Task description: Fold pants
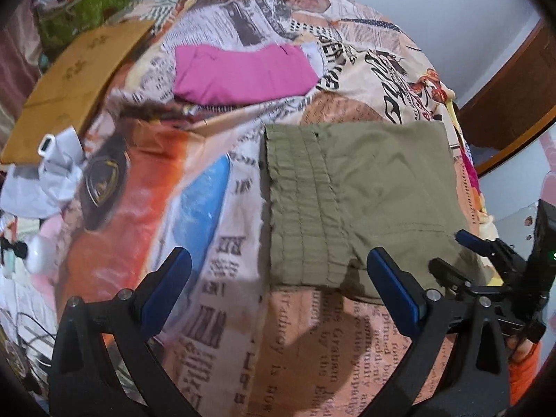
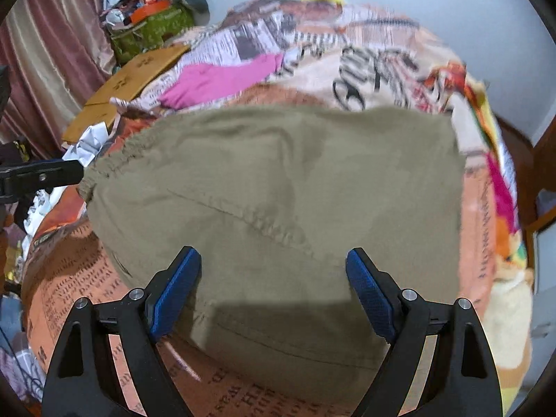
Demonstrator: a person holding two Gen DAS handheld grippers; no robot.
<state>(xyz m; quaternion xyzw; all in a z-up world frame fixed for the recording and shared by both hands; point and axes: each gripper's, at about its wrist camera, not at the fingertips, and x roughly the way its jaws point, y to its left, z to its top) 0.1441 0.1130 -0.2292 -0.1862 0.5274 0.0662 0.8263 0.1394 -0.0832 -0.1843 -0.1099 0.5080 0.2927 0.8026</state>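
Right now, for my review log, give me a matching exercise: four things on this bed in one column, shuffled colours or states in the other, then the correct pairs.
1. pants
2. folded garment
3. cardboard sheet
4. left claw

A. open, holding nothing
B. pink
C. olive green
D. brown, lying flat

Pairs: 1-C, 2-B, 3-D, 4-A

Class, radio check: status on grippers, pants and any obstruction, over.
Left gripper open, empty. Right gripper open above olive pants, folded on bedspread. Pink garment beyond, clear.
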